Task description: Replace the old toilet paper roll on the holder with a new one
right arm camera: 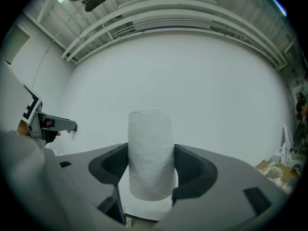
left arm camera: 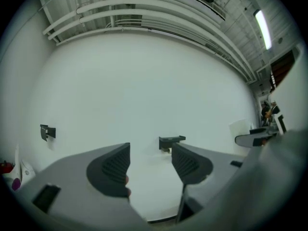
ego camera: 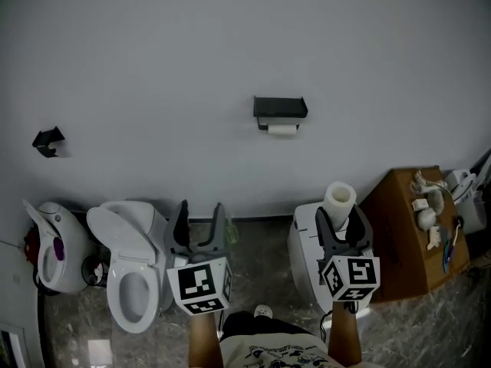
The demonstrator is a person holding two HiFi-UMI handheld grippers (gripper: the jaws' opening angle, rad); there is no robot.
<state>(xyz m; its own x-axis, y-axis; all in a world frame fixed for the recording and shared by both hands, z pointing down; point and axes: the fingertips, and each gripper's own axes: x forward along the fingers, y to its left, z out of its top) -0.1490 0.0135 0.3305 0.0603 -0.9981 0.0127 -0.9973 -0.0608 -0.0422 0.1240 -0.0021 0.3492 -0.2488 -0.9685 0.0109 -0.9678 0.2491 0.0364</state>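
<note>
The right claw (right arm camera: 150,168) is clamped on the new roll (right arm camera: 150,150), held upright, near and right of the holder (ego camera: 280,106); the left claw (left arm camera: 150,161) gapes empty; the old roll (ego camera: 282,129), seemingly almost spent, hangs on the far holder; removal and fitting both remain.

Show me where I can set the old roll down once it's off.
Bare: the left half of the brown box, between the white unit and the small clutter; also the floor strip between the toilet and that unit. Crowded: the box's right edge.
</note>
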